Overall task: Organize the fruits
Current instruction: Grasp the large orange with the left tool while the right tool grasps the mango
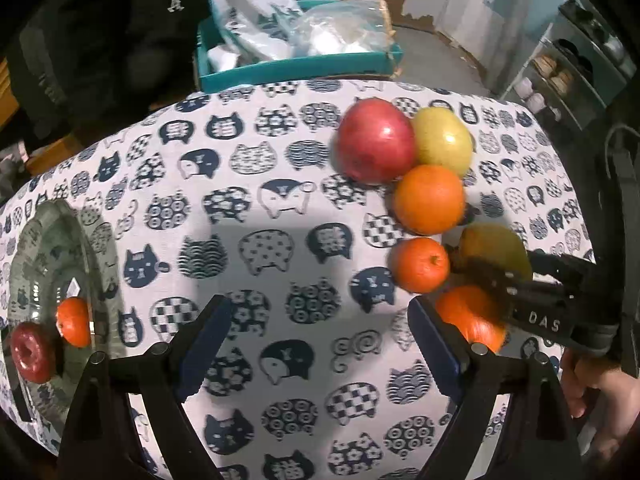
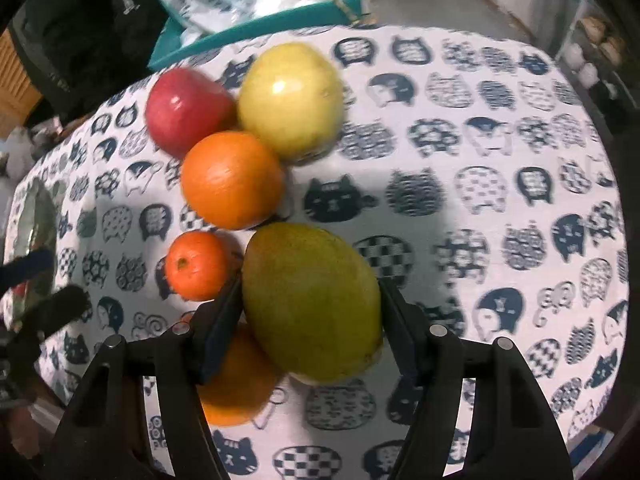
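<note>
Now the right gripper (image 2: 310, 312) clamps the mango (image 2: 312, 304) across its width, long axis pointing forward; left gripper (image 1: 320, 336) gapes empty, bowl (image 1: 86, 240) leftward.

L gripper (image 1: 320, 344) jaws wide, nothing between; R gripper (image 2: 310, 308) apparently clamped on mango (image 2: 312, 304).

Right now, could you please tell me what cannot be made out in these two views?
- Orange under the mango: right wrist view, mostly hidden by the mango and the right gripper; partly covered in the left view too.
- Glass bowl: cut by the left edge in the left wrist view, so any further contents beyond the apple and tangerine are unseen.
- Whether the mango is lifted or resting: cannot tell.
- Teal box contents: bags, print too blurred.
</note>
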{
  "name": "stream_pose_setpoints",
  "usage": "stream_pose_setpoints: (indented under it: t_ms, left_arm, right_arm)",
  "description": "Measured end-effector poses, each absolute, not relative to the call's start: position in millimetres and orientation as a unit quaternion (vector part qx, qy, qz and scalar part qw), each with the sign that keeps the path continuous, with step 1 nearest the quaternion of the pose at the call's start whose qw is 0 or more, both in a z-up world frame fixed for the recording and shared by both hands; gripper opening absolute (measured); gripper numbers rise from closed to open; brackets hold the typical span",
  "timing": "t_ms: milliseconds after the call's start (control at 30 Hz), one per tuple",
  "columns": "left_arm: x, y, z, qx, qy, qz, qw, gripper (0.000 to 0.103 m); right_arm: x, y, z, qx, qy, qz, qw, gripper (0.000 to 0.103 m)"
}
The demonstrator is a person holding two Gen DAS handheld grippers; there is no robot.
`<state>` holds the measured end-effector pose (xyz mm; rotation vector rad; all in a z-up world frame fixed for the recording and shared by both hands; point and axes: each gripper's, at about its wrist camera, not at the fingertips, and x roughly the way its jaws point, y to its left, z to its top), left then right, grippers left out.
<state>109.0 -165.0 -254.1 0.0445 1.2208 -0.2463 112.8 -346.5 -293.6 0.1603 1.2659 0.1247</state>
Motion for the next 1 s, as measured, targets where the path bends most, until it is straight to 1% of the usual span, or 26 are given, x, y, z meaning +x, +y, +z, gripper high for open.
stream_pose_setpoints:
  t_ms: [167,433,667,1000]
  left_arm:
    - [104.0,-185.9,-256.1,0.021,0.575,-0.141,0.806,0.091]
    - [97.2,-221.8,-267.1,0.038,0.585,-0.172,0.792,0.091]
    - [94.5,-246.6,-274.3,0.036,0.596,-0.193,0.779,0.091]
    - [91.5,-276.8,-299.7,0.043,0.622,-0.199,0.756,0.091]
  right_arm:
    - [104.0,-374.7,-287.2,0.074,0.585,0.008,0.807,0.067]
    - [83.4,-401.6,-293.9,0.099,0.593,-0.002,0.799,0.068]
    - [70.9,-421.8,-288.3,0.084,0.588,-0.029,0.804,0.068]
    - [58.1,-445.9,-290.4,0.093,0.589,-0.041,0.802,0.068]
